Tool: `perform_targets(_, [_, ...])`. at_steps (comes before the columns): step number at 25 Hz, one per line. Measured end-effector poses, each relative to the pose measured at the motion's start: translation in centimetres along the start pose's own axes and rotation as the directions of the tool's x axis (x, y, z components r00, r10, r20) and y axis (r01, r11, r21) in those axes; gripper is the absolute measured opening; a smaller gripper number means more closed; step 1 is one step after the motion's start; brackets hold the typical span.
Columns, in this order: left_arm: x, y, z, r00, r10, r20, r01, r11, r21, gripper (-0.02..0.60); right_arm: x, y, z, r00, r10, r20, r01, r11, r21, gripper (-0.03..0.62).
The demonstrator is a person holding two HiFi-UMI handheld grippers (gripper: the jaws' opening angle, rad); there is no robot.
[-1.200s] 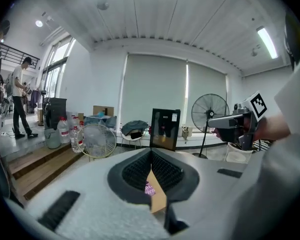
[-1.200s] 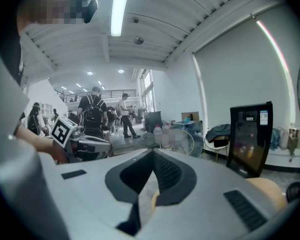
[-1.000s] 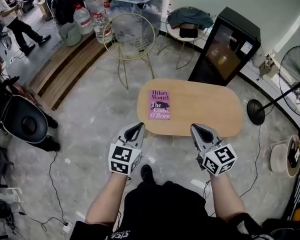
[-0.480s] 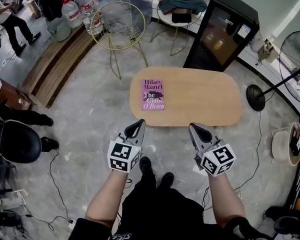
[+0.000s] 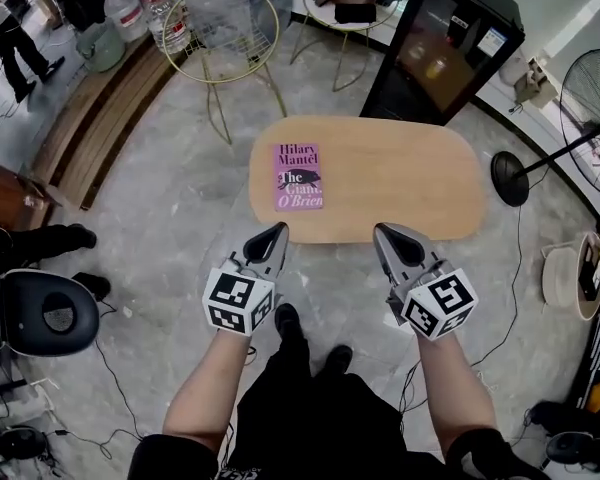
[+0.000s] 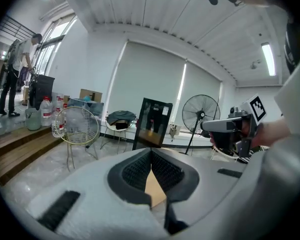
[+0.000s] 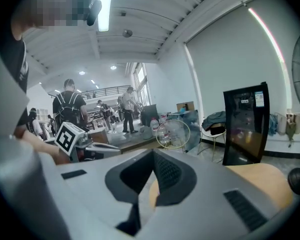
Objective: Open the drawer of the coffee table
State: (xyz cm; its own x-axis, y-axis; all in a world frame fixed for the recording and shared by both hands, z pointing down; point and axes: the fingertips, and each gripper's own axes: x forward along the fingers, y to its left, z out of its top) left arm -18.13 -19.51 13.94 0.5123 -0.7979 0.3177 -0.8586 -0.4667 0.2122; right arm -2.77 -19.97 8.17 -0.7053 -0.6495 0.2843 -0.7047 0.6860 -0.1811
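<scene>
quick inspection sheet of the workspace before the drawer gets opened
surface: oval wooden coffee table, top mostly bare
job's things: drawer not visible in any view; only the tabletop shows
clutter: one pink book lying flat on the table's left part
grippers: left gripper and right gripper both shut and empty, pointing at the table's near edge
cables: black cable loose on the floor at left; another trails from the fan past the table's right end
surroundings: wire chair, black cabinet, water bottles beyond the table
</scene>
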Motion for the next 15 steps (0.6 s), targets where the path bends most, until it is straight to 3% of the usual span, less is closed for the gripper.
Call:
perform_targets(5, [1.2, -0.8, -2.1, 1.000, 0.010, -0.022, -0.009, 1.000, 0.023, 0.009, 1.3, -1.2, -3.8, 0.999, 0.043, -0.006, -0.043, 0.999, 0.004, 0.005])
perform_targets(9, [2.4, -0.1, -4.5, 0.999, 0.046, 0.020, -0.047, 0.997, 0.055, 0.008, 2.3, -2.1, -7.9, 0.999, 0.051, 0.013, -0.051, 0.999, 0.006, 0.005])
perform_targets(15, [3.9, 0.6, -14.1, 0.998, 0.052, -0.025, -0.051, 0.997, 0.059, 0.008, 2.6, -3.9, -18.4, 0.999, 0.004, -0.037, -0.002, 0.999, 0.051, 0.005])
